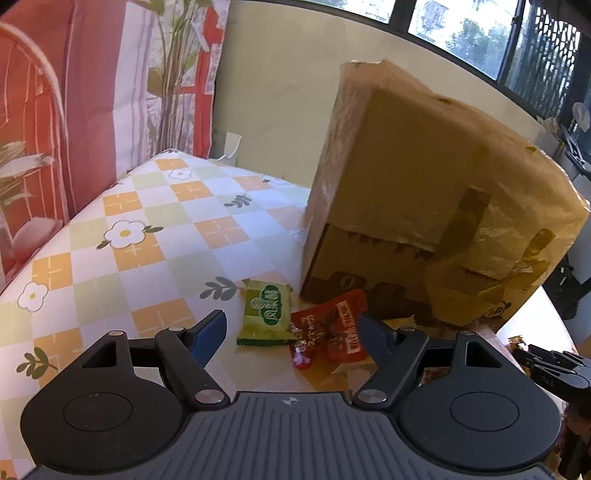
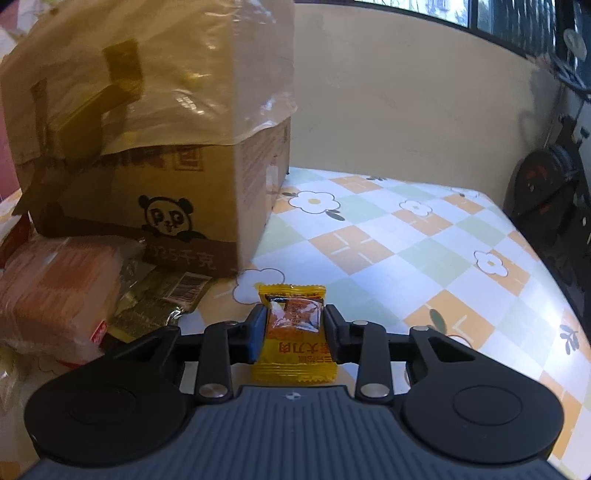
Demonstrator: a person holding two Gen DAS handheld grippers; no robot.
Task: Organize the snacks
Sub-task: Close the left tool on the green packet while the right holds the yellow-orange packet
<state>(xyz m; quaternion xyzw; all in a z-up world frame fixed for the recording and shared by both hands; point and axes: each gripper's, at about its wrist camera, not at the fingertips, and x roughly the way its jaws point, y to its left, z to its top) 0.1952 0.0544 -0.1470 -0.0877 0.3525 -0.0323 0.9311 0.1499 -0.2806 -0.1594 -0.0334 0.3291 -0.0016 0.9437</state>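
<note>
Clamping a yellow snack packet (image 2: 294, 334) from both sides, the right hand-held gripper (image 2: 294, 334) has its pads pressed vs. the wrapper's edges; packet lies lengthwise btwn the fingers, top end sticking out fwd over the table (image 2: 424, 236), which has a checked orange/green/white cloth w/ flower print. No earlier view, so only the grip itself can be told.

Left hand-held gripper (image 1: 293, 332) is spread wide, nothing btwn its fingers. Just ahead of it on the table: a green snack packet (image 1: 266, 317) lying flat, & touching its right edge a red snack packet (image 1: 330, 334), partly behind the right finger. Both sit just in front of the cardboard box (image 1: 424, 206).

The box stands upright on the table, wrapped in yellowish tape/plastic up top, panda logo on its lower front in the right wrist view (image 2: 168, 218). In that view, left of the right hand-held gripper, a clear-wrapped orange pack (image 2: 55, 295) rests near the box's foot, w/ a dark gold-green wrapper (image 2: 162, 299) beside it, partly tucked under; both close to the box front, apart from the held yellow packet.

Behind the table: a pale wall (image 2: 406, 92) & windows (image 1: 480, 33) above; a red-and-white patterned fabric (image 1: 74, 92) hangs at far left in the left wrist view. Part of the other gripper shows at the right edge there.
</note>
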